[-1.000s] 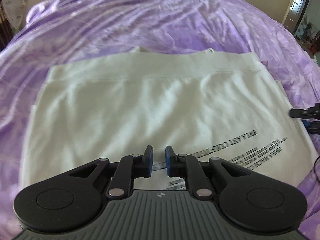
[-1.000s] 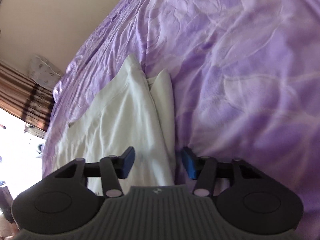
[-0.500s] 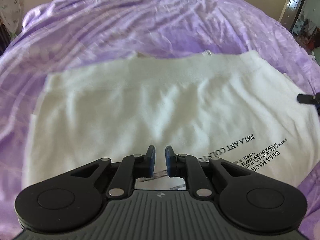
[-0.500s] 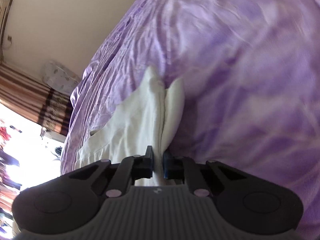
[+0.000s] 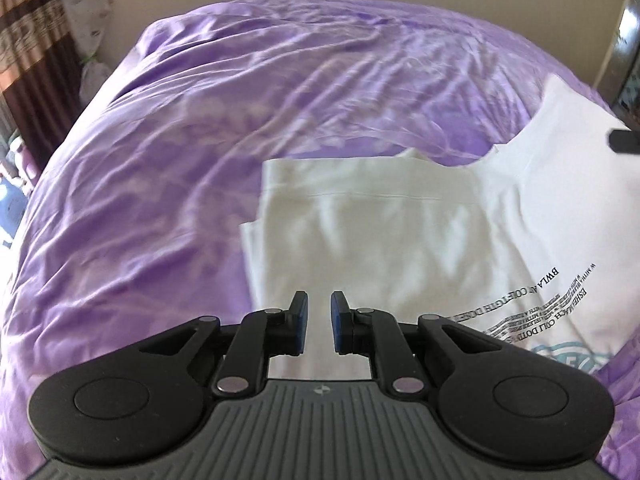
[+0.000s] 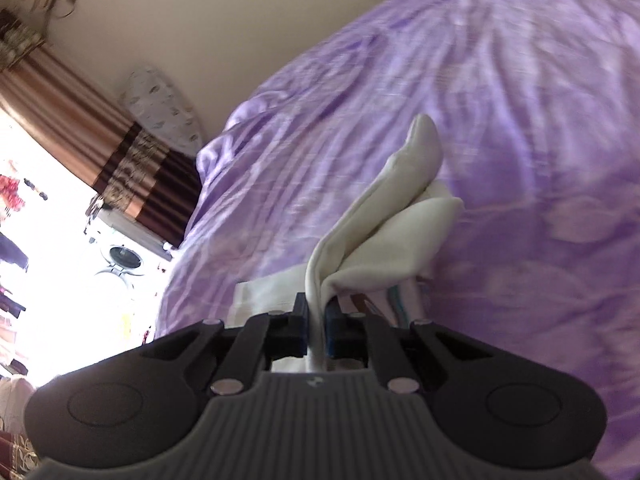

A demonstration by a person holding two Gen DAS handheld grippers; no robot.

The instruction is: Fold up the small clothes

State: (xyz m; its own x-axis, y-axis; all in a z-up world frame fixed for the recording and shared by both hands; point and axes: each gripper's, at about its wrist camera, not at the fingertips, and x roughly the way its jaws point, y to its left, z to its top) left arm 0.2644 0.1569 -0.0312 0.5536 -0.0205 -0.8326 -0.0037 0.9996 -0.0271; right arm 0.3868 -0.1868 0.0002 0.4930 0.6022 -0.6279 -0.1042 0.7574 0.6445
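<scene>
Curtain (image 6: pixel 120 160), purple bedspread (image 5: pixel 200 140) — shirt (image 6: pixel 400 208) in right tongs (image 6: pixel 318 330).

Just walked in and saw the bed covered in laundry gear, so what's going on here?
A person with a handheld gripper in each hand is folding a white T-shirt on a bed with a purple sheet. The right gripper has its jaws shut on one edge of the shirt and holds that part lifted off the sheet. The left gripper hovers over the near side of the shirt, jaws slightly apart, gripping nothing.

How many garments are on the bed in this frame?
1: a white T-shirt on the purple bedspread, one edge lifted by the right gripper. Others may lie outside view.
</scene>
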